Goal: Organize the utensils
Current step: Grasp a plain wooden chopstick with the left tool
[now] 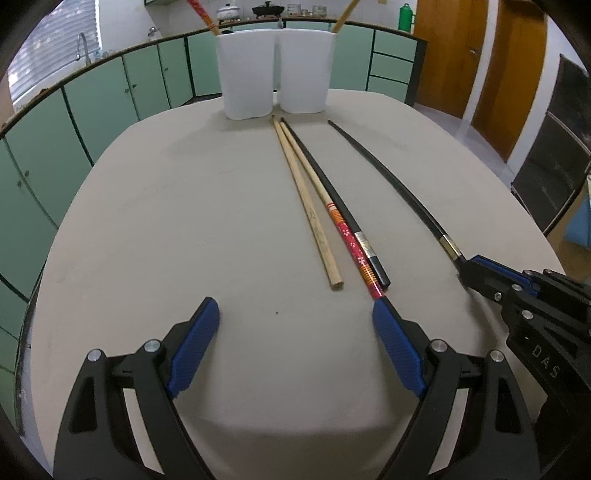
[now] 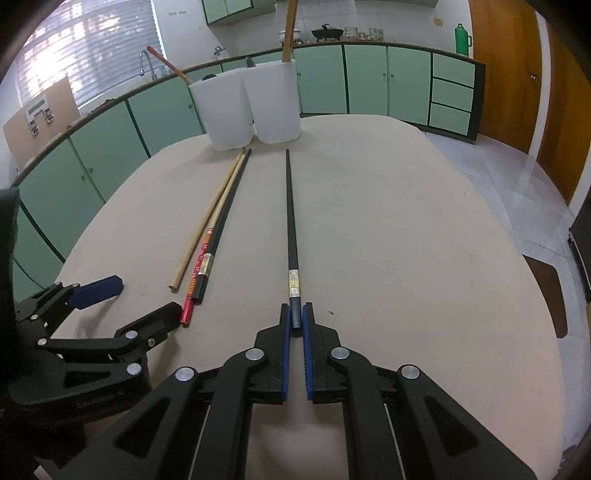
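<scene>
Two white holders [image 1: 245, 74] [image 1: 306, 70] stand at the table's far side, the left with a red chopstick [image 1: 201, 13], the right with a wooden one [image 1: 345, 14]. A wooden chopstick [image 1: 306, 203], a red patterned chopstick [image 1: 347, 236] and a black chopstick [image 1: 332, 195] lie together mid-table. My right gripper [image 2: 296, 317] is shut on the butt end of a separate black chopstick [image 2: 290, 221] lying on the table. My left gripper [image 1: 295, 317] is open and empty, its right finger tip [image 1: 384, 314] touching the red chopstick's end.
The round beige table [image 1: 166, 221] has green cabinets [image 1: 92, 103] behind it and wooden doors [image 1: 461, 55] at the right. The holders also show in the right wrist view [image 2: 225, 110] [image 2: 275, 99].
</scene>
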`<state>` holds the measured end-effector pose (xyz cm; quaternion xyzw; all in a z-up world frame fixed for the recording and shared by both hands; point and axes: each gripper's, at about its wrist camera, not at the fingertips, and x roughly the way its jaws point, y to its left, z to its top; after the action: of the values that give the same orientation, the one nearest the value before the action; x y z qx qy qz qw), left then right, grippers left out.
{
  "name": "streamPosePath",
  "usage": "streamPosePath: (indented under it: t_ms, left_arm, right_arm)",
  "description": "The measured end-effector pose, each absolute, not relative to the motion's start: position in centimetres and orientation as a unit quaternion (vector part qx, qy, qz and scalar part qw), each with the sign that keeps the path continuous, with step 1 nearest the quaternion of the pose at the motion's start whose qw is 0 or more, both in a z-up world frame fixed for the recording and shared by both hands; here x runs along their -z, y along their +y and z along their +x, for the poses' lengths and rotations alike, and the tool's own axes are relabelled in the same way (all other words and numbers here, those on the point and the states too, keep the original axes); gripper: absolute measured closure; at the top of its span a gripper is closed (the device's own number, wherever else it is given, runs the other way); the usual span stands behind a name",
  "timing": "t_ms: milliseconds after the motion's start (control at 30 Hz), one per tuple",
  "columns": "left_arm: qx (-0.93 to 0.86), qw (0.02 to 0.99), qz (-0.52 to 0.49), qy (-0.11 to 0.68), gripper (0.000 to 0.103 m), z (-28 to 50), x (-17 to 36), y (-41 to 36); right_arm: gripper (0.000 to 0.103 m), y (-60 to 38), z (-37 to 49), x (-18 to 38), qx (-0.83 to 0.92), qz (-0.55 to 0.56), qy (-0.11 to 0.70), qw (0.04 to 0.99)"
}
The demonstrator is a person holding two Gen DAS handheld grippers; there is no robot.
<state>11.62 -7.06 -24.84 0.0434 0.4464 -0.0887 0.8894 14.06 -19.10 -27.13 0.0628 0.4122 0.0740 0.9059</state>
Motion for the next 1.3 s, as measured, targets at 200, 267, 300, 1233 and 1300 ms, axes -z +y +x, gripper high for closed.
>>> streamPosePath:
  t_ms: [200,267,300,1233,1300]
  left_arm:
    - [0.069,0.892,0.028,0.446,0.024,12.8,24.7,-6.4]
    - [0.067,0.893,0.026,0.445,0.026,13.0,24.8,-6.4]
    - [0.066,0.893,0.026,0.445,0.026,13.1,24.8,-6.4]
    - [0.087,0.897,0.014,0.432,0.096,13.8,24.8,-7.7]
    - [0.087,0.898,0.014,0.432,0.096,13.9,24.8,-7.7]
  right_arm:
    - [0.096,-19.1,14.2,27.2,-0.077,0.067,0.414,0.905]
    - [0.096,-19.1,14.2,27.2,-0.077,0.067,0.414,0.904]
    - [0.096,-19.1,14.2,27.2,-0.078,0.067,0.414,0.904]
    - [0.096,-18.8,14.3,27.3,-0.08,0.063,0.415,0.904]
    - [0.096,-18.9,14.3,27.3,-0.079,0.061,0.414,0.905]
